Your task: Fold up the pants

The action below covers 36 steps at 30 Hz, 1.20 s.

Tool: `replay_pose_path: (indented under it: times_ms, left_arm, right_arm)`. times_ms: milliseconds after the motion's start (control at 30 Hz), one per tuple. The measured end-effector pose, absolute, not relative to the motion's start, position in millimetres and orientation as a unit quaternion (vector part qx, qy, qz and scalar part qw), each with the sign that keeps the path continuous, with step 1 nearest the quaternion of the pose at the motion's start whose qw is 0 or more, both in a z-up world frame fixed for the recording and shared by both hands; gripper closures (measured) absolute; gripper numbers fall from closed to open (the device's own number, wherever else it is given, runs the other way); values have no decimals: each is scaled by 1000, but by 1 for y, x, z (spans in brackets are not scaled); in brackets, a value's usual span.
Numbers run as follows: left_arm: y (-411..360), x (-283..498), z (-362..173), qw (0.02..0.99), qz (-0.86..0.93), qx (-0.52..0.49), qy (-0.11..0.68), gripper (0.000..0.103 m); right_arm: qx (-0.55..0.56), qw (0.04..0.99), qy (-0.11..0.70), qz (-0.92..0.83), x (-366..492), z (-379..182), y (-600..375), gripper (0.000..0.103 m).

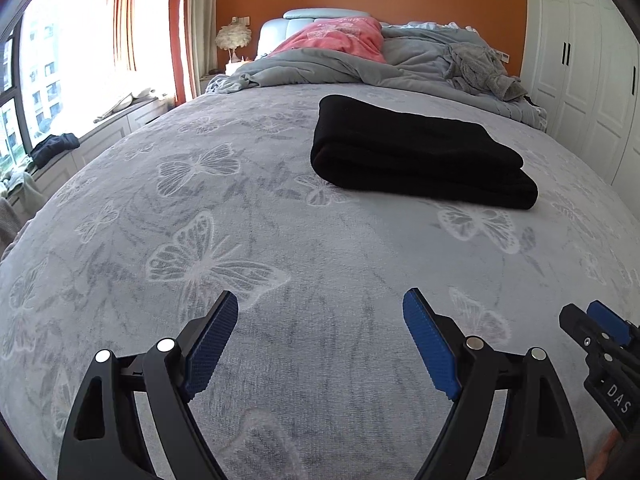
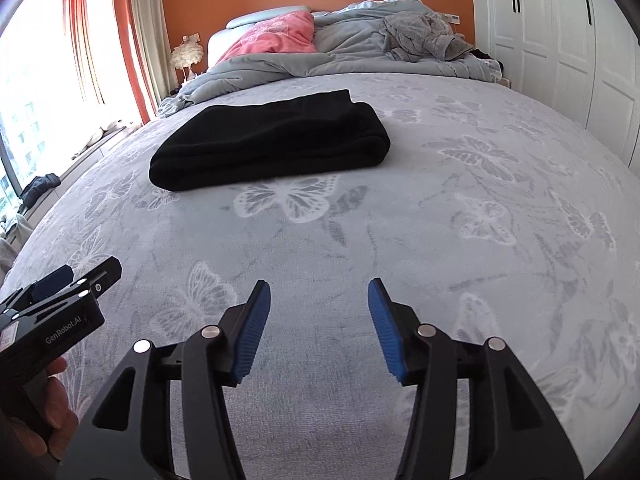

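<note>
The black pants (image 1: pixel 420 152) lie folded into a thick rectangle on the grey butterfly-print bedspread (image 1: pixel 200 216); in the right wrist view the pants (image 2: pixel 272 144) sit ahead and to the left. My left gripper (image 1: pixel 320 308) hovers over the bedspread well short of the pants, open, with nothing between its blue pads. My right gripper (image 2: pixel 318 296) is also open and empty, well short of the pants. Each gripper shows at the edge of the other's view: the right gripper (image 1: pixel 600 320) at the right edge, the left gripper (image 2: pixel 76 276) at the left edge with a hand under it.
A rumpled grey duvet (image 1: pixel 360 68), a pink pillow (image 1: pixel 340 40) and a grey garment (image 1: pixel 480 68) lie at the head of the bed. White wardrobe doors (image 1: pixel 592 80) stand to the right. A window sill with dark clothing (image 1: pixel 56 148) runs along the left.
</note>
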<state>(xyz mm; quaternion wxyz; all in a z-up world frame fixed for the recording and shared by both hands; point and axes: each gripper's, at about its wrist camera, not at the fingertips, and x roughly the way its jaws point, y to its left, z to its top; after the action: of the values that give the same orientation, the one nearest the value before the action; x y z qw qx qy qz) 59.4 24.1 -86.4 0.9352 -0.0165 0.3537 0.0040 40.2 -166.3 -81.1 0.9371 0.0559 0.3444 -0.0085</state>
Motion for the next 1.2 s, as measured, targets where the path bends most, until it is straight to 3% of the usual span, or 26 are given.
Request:
replay_pose_path:
  times_ms: [133,467,600,1200]
  left_arm:
    - [20,57,-85,938,3,-6,346,22]
    - [18,52,-85,943,8,1,334,22]
    - [18,52,-85,943,10,0,334,22]
    - [14,51,-83,945,-2,12,327,22]
  right_arm:
    - [35,942,334,-15,37,-82,-159,45]
    - [35,943,330,-17,37,-84,-159,43]
    - [34,945,325,-18,36,-82,-159,37]
    - [32,944,328,-19,36,-83,-158,37]
